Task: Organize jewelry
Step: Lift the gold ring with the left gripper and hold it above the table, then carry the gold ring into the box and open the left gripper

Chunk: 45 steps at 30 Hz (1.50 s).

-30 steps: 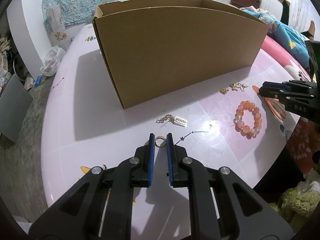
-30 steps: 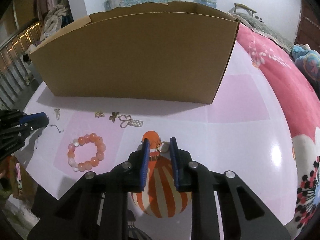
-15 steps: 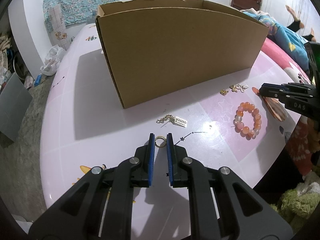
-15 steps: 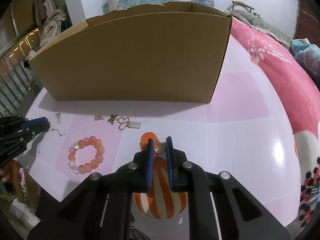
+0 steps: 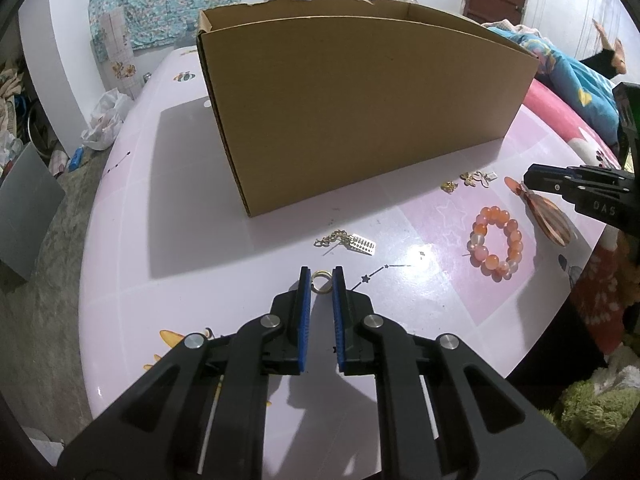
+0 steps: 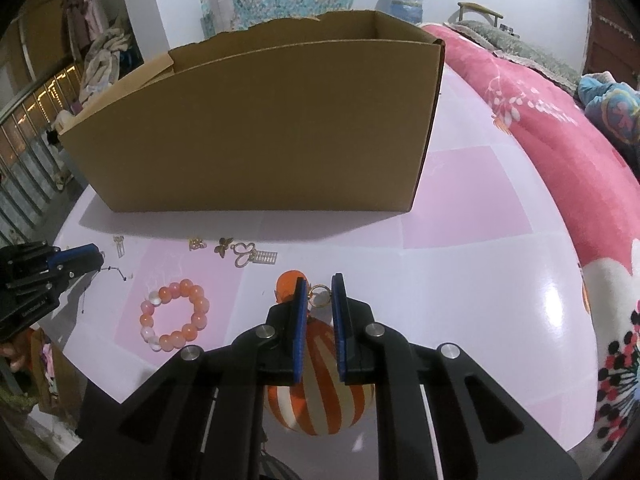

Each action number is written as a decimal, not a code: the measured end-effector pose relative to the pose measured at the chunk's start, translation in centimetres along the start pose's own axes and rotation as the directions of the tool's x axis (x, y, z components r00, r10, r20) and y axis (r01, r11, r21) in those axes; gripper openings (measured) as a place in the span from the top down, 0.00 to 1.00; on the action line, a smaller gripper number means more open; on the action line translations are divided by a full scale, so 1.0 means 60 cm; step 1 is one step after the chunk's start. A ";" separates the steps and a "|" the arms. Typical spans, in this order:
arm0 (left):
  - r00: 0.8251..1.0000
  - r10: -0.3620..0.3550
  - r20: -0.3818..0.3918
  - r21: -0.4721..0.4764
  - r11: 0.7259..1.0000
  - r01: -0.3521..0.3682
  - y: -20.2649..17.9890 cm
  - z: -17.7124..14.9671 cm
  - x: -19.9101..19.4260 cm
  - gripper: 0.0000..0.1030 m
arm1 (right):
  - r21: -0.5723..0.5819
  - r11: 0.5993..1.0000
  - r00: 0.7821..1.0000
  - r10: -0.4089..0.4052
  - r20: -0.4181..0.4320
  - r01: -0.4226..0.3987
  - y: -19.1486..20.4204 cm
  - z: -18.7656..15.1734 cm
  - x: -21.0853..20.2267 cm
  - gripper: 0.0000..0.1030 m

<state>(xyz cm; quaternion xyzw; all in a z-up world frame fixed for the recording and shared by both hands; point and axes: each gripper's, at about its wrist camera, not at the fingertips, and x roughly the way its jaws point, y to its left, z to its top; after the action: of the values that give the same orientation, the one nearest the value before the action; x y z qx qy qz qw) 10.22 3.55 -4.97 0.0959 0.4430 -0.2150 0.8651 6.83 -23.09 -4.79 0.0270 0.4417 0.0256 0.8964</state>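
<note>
Now gold ring pinched in left hand-held gripper; another ring in right hand-held gripper.

"DAS" on the right claw body

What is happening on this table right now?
A person is sorting jewelry with two handheld grippers. The left gripper pinches a small gold ring just above the pink table. The right gripper pinches the gold ring of an orange striped pendant. A peach beaded bracelet and several small gold charms lie loose before the open brown cardboard box.
</note>
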 end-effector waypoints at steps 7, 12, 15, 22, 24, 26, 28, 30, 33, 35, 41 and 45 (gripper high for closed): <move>1.000 0.000 0.001 -0.001 1.000 0.000 0.000 0.000 0.000 0.91 | 0.002 1.000 1.000 -0.005 0.008 0.004 0.000 0.001 -0.004 0.88; 1.000 0.001 0.004 -0.002 1.000 -0.001 0.001 -0.001 -0.002 0.91 | 0.003 1.000 1.000 -0.004 0.015 0.004 -0.002 0.004 -0.008 0.88; 1.000 0.001 0.006 -0.001 1.000 -0.001 0.002 -0.002 -0.002 0.91 | 0.004 1.000 1.000 -0.004 0.020 0.004 -0.002 0.005 -0.011 0.88; 1.000 -0.005 0.012 0.005 1.000 0.005 0.001 -0.001 -0.006 0.91 | 0.004 1.000 1.000 -0.005 0.027 0.005 -0.001 0.005 -0.014 0.88; 1.000 -0.005 0.014 0.006 1.000 0.005 0.000 -0.005 -0.008 0.91 | 0.005 1.000 1.000 -0.004 0.029 0.004 -0.002 0.005 -0.015 0.88; 1.000 -0.005 0.016 0.005 1.000 0.005 0.000 -0.005 -0.009 0.91 | 0.005 1.000 1.000 -0.004 0.031 0.004 -0.002 0.006 -0.016 0.88; 1.000 -0.005 0.021 0.006 1.000 0.005 0.000 -0.006 -0.012 0.91 | 0.006 1.000 0.999 -0.004 0.034 0.004 -0.002 0.006 -0.018 0.88; 1.000 -0.002 0.028 0.010 1.000 0.002 0.000 -0.006 -0.016 0.91 | 0.005 1.000 0.999 -0.003 0.035 0.003 -0.003 0.007 -0.018 0.88; 0.999 0.000 0.040 0.011 1.000 0.000 -0.001 -0.006 -0.022 0.91 | 0.004 1.000 0.999 -0.004 0.040 0.004 -0.003 0.007 -0.021 0.88; 0.998 -0.003 0.060 0.013 1.000 0.002 -0.004 -0.006 -0.032 0.91 | 0.003 1.000 0.999 -0.008 0.047 0.007 -0.003 0.007 -0.026 0.88; 0.994 -0.001 0.109 0.027 1.000 -0.002 -0.010 -0.009 -0.061 0.91 | 0.010 1.000 0.997 -0.011 0.072 0.010 -0.007 0.005 -0.043 0.88; 0.990 0.000 0.141 0.028 1.000 -0.004 -0.013 -0.008 -0.083 0.91 | 0.005 1.000 0.996 -0.012 0.089 0.012 -0.005 0.006 -0.059 0.88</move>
<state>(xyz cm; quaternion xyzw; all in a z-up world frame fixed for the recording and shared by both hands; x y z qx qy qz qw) 6.95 4.49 -1.21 0.0932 0.3774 -0.2265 0.8931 4.97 -23.66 -1.79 0.0277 0.4016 0.0180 0.9152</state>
